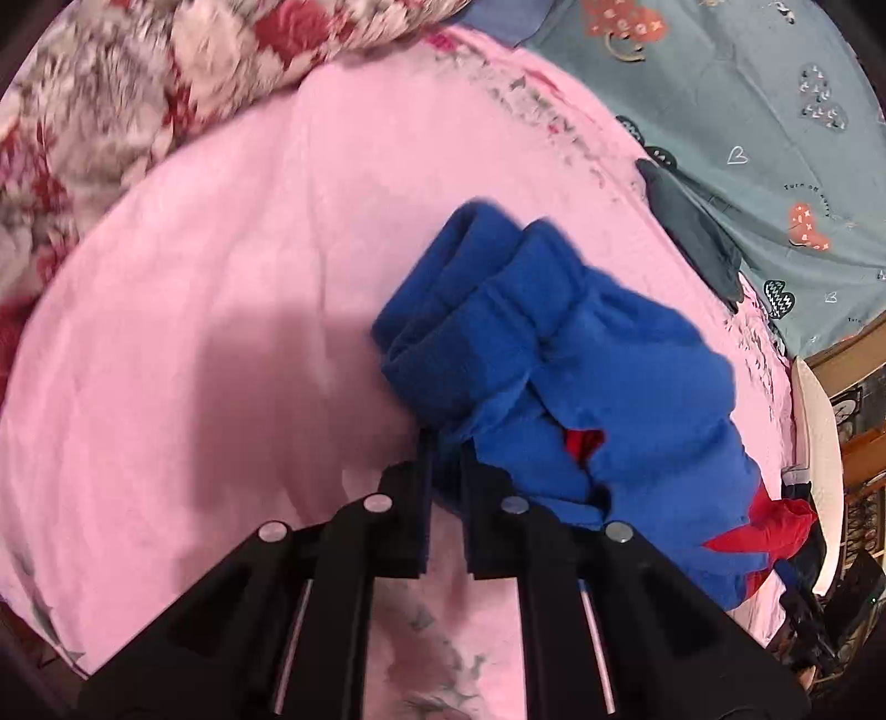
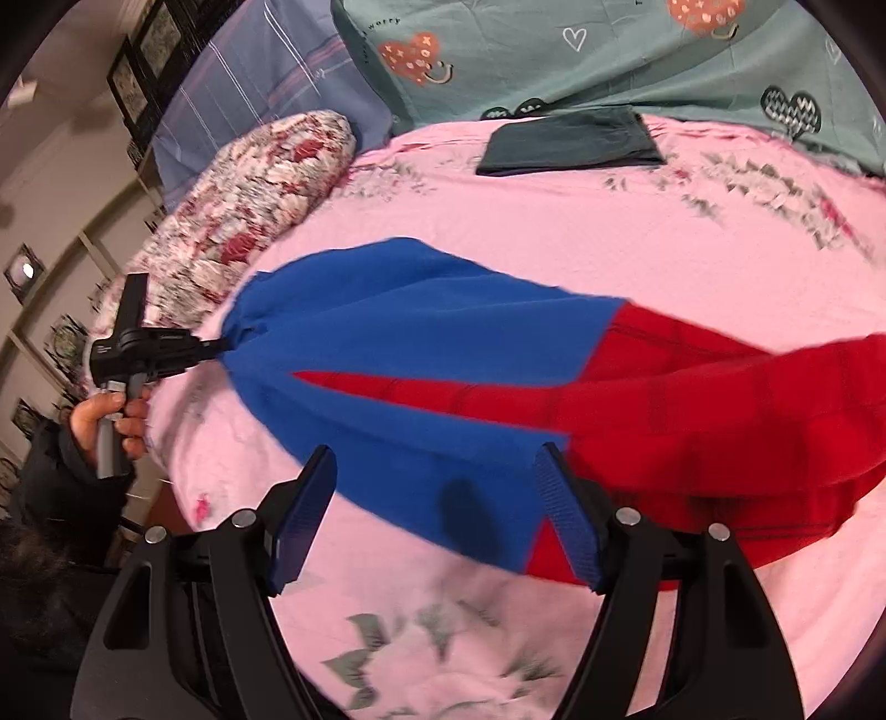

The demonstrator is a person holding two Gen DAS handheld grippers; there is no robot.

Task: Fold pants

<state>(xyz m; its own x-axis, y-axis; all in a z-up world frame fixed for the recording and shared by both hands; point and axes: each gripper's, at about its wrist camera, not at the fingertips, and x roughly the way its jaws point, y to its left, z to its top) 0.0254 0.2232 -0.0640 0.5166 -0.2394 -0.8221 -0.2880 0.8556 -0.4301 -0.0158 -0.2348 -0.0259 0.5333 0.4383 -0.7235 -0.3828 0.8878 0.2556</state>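
Blue and red pants [image 2: 421, 332] lie stretched across the pink bed sheet [image 2: 609, 232], blue leg ends to the left and the red part to the right. In the left wrist view the bunched blue cuffs [image 1: 554, 343] rise just ahead of my left gripper [image 1: 446, 443], which is shut on the blue fabric. The right wrist view shows that left gripper [image 2: 221, 346] pinching the pants' left end. My right gripper [image 2: 437, 454] stands open over the pants' near edge, its blue pads [image 2: 304, 498] wide apart and pressing on nothing.
A floral red-and-white quilt roll [image 2: 249, 205] lies along the left of the bed. A dark folded garment [image 2: 570, 141] rests at the far side by teal heart-print bedding [image 2: 554, 50]. A person's hand [image 2: 105, 415] holds the left gripper's handle.
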